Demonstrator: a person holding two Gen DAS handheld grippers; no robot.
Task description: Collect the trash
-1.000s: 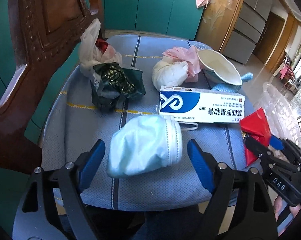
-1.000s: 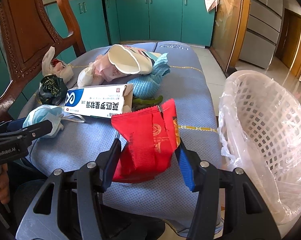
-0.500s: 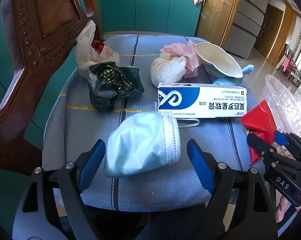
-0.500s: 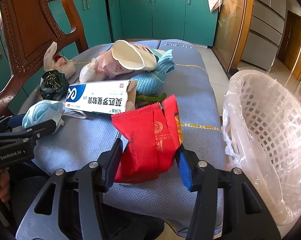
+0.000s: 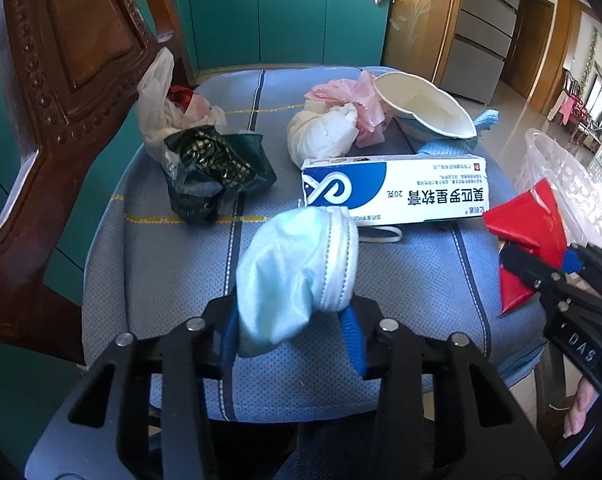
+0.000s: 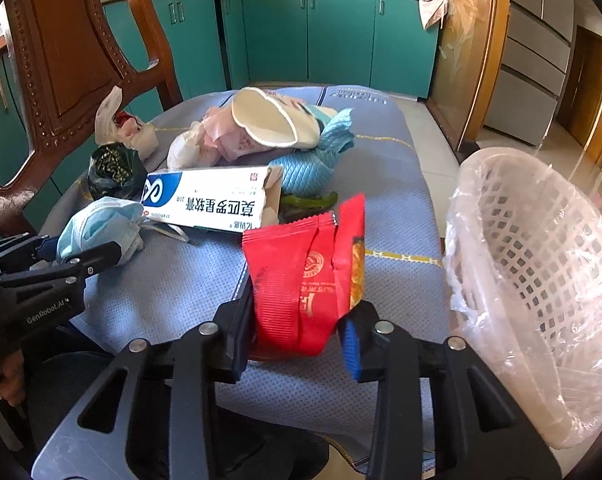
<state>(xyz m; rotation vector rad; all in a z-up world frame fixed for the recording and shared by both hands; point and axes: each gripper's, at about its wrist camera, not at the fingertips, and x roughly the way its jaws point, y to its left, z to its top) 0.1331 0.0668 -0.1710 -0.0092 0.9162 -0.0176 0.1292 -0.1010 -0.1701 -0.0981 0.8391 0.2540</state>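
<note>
Teal kitchen cabinets (image 6: pixel 309 36) back a blue-clothed table (image 6: pixel 173 280). Left gripper (image 5: pixel 291 330), marked "GenRobot.AI", clamps a crumpled pale-blue face mask (image 5: pixel 297 268) near the table's front edge; right gripper (image 6: pixel 297 334) clamps a red foil wrapper (image 6: pixel 301 276) beside a plastic-lined white mesh basket (image 6: pixel 541 280).

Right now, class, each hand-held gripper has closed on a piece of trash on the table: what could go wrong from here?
1. The left hand-held gripper pinches only the lower edge of the face mask; its loose ear loop lies by the ointment box and might drag it.
2. The right hand-held gripper holds the red wrapper by its bottom; the limp foil could slip before reaching the lined basket.
</note>
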